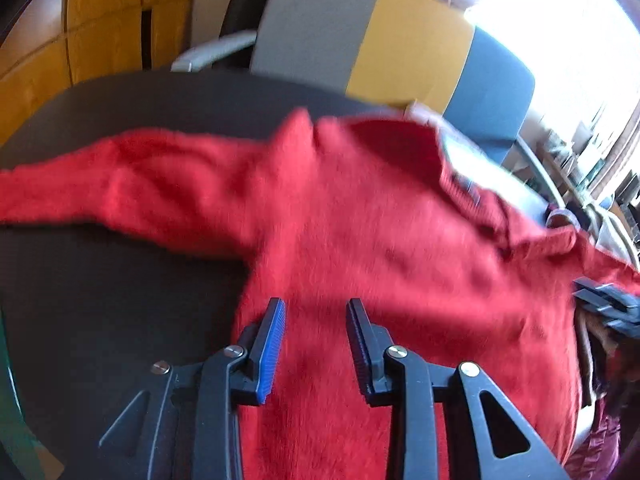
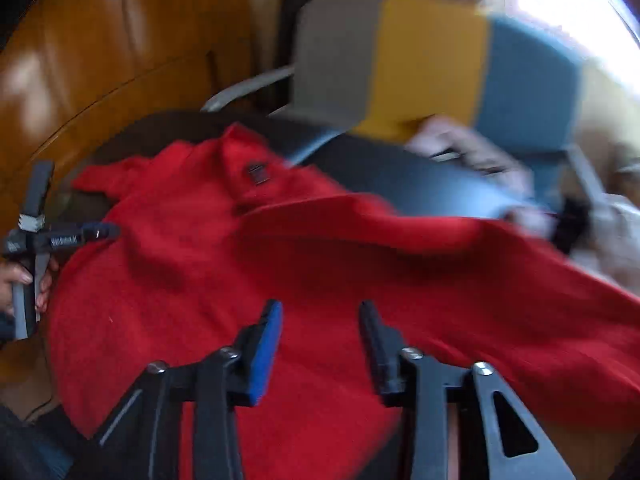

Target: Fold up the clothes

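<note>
A red knit sweater (image 1: 360, 220) lies spread on a dark round table (image 1: 100, 280), one sleeve stretching left and the collar label (image 1: 466, 184) toward the far right. My left gripper (image 1: 316, 304) hovers over the sweater's body with its jaws apart; only flat fabric shows in the gap. In the right wrist view the sweater (image 2: 240, 260) fills the middle, and my right gripper (image 2: 320, 306) stands over its lower part, jaws apart and pressing on nothing. The left gripper (image 2: 108, 232) appears at the sweater's left edge, held by a hand (image 2: 16, 280). The picture is blurred.
A chair (image 1: 400, 40) with grey, yellow and blue panels stands behind the table. Wooden cabinets (image 1: 100, 20) fill the back left. A pale cloth (image 2: 460, 140) lies on the far side of the table (image 2: 420, 176). Bright window light comes from the right.
</note>
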`<state>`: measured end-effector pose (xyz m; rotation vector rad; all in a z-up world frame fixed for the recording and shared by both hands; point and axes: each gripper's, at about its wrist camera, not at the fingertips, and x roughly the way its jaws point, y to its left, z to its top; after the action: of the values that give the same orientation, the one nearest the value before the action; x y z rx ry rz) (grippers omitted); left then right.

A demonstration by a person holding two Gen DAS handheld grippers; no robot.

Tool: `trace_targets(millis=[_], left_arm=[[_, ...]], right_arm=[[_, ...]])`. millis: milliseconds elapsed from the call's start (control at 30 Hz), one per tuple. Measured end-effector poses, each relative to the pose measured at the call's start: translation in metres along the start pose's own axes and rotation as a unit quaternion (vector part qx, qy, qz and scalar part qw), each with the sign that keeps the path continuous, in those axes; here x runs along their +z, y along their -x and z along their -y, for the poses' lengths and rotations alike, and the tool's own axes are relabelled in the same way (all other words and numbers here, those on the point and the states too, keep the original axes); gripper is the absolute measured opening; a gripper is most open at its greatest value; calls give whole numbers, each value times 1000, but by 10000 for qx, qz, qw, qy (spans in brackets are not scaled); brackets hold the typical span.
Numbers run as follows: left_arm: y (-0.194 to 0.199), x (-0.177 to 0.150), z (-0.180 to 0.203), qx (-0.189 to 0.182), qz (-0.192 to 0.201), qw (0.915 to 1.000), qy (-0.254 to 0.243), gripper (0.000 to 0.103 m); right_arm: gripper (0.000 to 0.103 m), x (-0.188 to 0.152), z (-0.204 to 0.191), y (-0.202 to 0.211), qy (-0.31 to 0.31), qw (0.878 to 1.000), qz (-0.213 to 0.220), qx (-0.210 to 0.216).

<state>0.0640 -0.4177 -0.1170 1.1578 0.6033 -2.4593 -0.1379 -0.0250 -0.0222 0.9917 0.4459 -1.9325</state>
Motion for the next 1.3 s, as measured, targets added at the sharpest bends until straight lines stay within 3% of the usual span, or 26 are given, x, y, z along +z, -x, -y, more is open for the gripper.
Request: trace_targets(millis=[233, 333, 433, 533, 733, 900, 1000, 1300], left_arm=[[-47, 69, 42, 0, 162, 9960, -883, 33], [-83, 86, 56, 42, -31, 9935, -1135, 33], [-106, 98, 58, 97, -219, 9948, -986, 32], [-103, 103, 59, -93, -69, 9956, -926, 32], [-101, 110, 72, -132, 147, 9933, -1141, 33], [-122, 112, 67, 228, 177, 9938, -1070, 33], [-134, 110, 55, 239, 274, 9941, -1024, 38], [-165, 157, 24, 160, 359, 9979, -506, 40]], right_arm=[[37, 39, 12, -65, 2, 9999, -53, 154], [34, 63, 30, -71, -339, 9991, 254, -42], [36, 86, 72, -72, -1222, 9898, 668, -311], [38, 90, 94, -73, -1538, 9843, 662, -557], [38, 60, 61, -44, -1234, 9877, 823, -486], [38, 58, 31, -70, -705, 9934, 490, -761], [43, 62, 35, -100, -639, 9911, 195, -1150], [48, 98, 67, -128, -752, 9930, 431, -798]])
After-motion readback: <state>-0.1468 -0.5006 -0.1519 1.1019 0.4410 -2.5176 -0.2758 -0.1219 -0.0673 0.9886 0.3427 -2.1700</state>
